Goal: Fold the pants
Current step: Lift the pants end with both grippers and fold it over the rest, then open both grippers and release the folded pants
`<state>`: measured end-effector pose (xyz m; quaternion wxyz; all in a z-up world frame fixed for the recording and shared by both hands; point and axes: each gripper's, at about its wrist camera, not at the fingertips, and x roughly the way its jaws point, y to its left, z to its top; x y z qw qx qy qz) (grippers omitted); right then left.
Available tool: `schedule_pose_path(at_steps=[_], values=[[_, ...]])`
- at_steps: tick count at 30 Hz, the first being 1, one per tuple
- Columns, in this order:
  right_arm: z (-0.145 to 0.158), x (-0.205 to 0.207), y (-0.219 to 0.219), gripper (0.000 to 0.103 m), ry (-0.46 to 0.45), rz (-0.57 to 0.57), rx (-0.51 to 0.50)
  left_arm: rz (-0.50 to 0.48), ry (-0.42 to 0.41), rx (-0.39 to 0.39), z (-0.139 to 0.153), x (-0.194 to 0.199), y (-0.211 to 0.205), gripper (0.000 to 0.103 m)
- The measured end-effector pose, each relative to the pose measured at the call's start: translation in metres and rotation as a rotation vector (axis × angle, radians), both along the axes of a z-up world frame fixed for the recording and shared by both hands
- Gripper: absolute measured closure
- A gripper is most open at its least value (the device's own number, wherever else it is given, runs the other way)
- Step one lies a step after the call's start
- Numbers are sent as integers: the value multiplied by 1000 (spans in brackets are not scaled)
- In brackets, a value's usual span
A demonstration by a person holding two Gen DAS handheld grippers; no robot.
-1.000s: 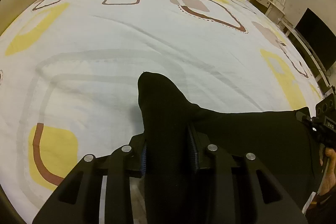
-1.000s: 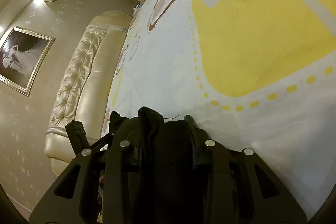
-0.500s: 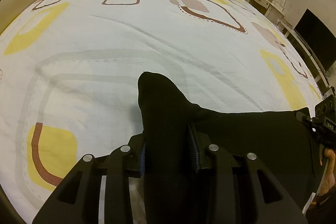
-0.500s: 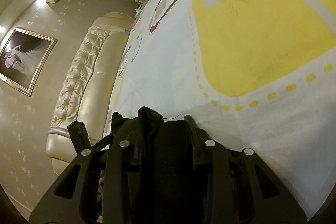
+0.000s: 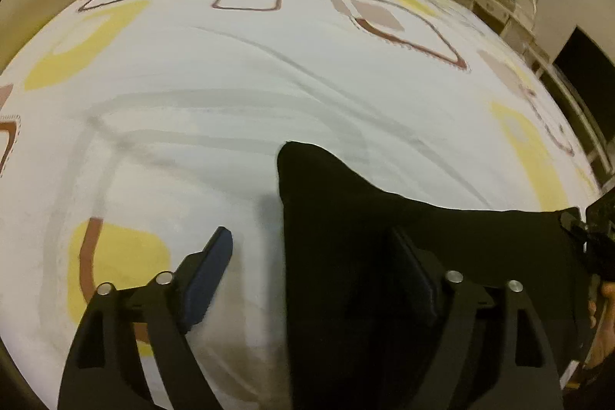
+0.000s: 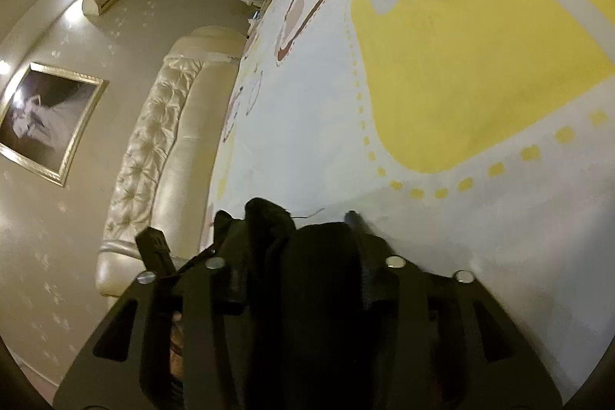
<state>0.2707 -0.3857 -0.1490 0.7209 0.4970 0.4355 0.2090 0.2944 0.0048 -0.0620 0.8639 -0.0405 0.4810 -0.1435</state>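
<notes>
The pants [image 5: 403, 256] lie on the bed [image 5: 269, 72] at the lower right of the left view. The left hand-held gripper [image 5: 315, 256] has just been opened and is released, with its right pad over the cloth. The right hand-held gripper [image 6: 300, 256] has just been opening; cloth remains bunched between the jaws, and whether it is gripped cannot be told. If the cloth is snagged during withdrawal, the fold could be dragged open.
</notes>
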Motion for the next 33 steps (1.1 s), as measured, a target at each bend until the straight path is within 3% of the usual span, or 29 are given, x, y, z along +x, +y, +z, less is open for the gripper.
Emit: schedule_pose_path(at_steps=[8, 15, 23, 28, 33], values=[[25, -41, -25, 30, 28, -58, -80, -5, 39, -134, 18, -44, 45, 17], [41, -105, -46, 24, 25, -116, -88, 9, 61, -292, 30, -108, 82, 17], [36, -165, -36, 22, 56, -107, -81, 2, 137, -368, 7, -159, 81, 17], [35, -168, -22, 22, 57, -89, -72, 24, 189, -470, -4, -169, 77, 17], [35, -153, -5, 22, 66, -60, -112, 37, 204, -515, -10, -167, 78, 17]])
